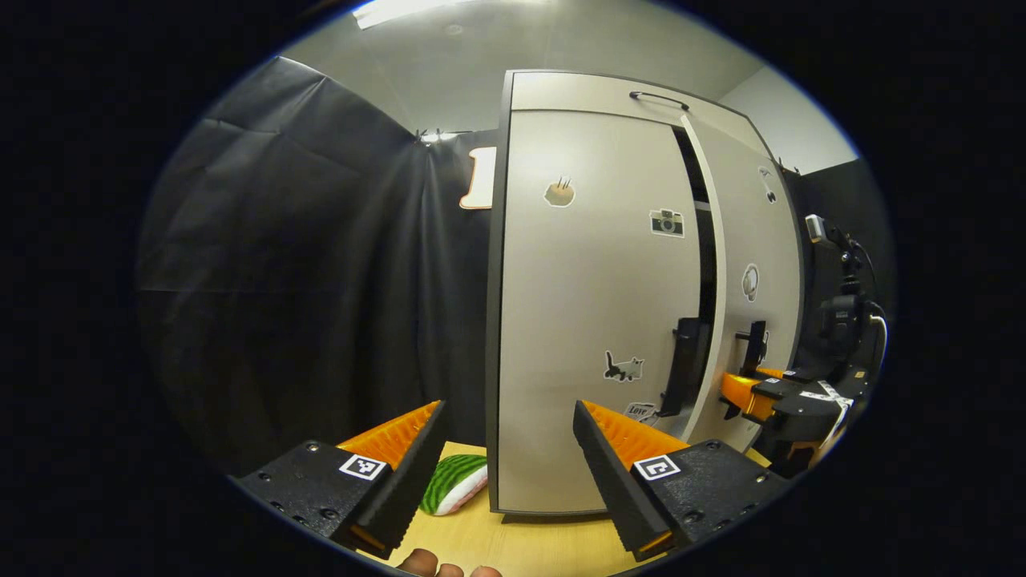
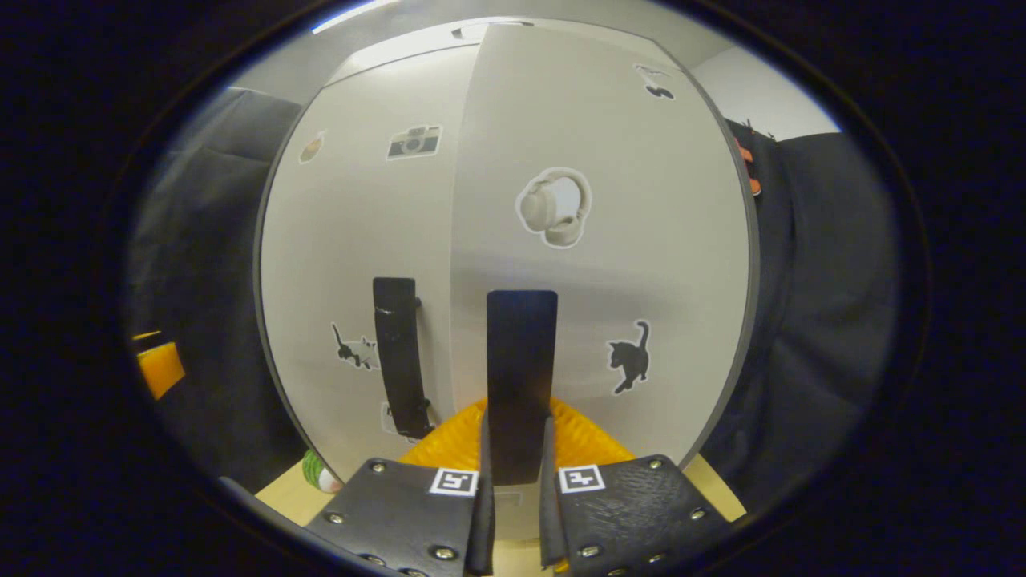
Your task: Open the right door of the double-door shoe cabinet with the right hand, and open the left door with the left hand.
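Observation:
The pale grey shoe cabinet [image 1: 585,320] stands on a wooden table. Its left door [image 1: 593,264] is closed, with a black vertical handle [image 1: 685,365] near its right edge. The right door [image 1: 757,240] is swung out a little, leaving a dark gap beside it. In the right gripper view my right gripper [image 2: 517,417] is shut on the right door's black handle [image 2: 521,361], while the left door's handle [image 2: 398,353] hangs just to its left. The left gripper view also catches that right gripper [image 1: 749,393] at the handle. My left gripper [image 1: 507,417] is open, held short of the cabinet's left corner.
A green-and-white striped soft object [image 1: 453,481] lies on the wooden table [image 1: 521,545] by the cabinet's left corner. A camera stand [image 1: 842,304] rises to the right of the cabinet. Black cloth walls the booth on the left and behind. Fingertips of a hand [image 1: 441,565] show at the bottom.

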Action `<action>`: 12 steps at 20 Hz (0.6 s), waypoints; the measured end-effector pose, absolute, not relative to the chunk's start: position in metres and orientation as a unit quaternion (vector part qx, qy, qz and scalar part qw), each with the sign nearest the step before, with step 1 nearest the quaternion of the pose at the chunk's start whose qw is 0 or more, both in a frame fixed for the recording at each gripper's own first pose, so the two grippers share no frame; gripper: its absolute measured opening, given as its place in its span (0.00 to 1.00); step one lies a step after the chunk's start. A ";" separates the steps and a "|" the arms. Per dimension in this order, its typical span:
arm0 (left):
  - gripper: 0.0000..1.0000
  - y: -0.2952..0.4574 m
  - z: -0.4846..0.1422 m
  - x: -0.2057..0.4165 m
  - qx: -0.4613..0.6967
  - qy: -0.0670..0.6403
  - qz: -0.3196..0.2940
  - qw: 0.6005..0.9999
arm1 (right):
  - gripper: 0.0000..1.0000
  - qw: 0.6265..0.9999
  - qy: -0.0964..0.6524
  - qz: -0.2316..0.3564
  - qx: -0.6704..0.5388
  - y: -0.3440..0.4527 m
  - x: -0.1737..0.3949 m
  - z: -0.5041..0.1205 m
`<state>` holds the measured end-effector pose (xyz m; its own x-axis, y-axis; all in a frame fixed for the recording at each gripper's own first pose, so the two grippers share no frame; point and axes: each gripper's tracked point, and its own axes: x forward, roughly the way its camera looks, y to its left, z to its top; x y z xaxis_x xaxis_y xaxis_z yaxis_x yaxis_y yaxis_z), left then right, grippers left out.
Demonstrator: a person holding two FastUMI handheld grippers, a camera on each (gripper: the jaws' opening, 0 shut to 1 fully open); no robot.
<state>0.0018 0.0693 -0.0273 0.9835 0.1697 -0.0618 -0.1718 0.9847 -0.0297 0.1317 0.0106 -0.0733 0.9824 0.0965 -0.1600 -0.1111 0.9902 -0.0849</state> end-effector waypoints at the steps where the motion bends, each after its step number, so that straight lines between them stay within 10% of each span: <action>1: 0.96 0.066 -0.027 0.000 -0.018 0.028 0.083 0.996 | 0.23 0.994 0.079 0.057 -0.047 0.010 0.130 -0.073; 12: 0.96 0.041 -0.025 -0.010 -0.025 0.026 0.052 0.998 | 0.22 0.992 0.094 0.084 -0.013 -0.007 0.106 -0.067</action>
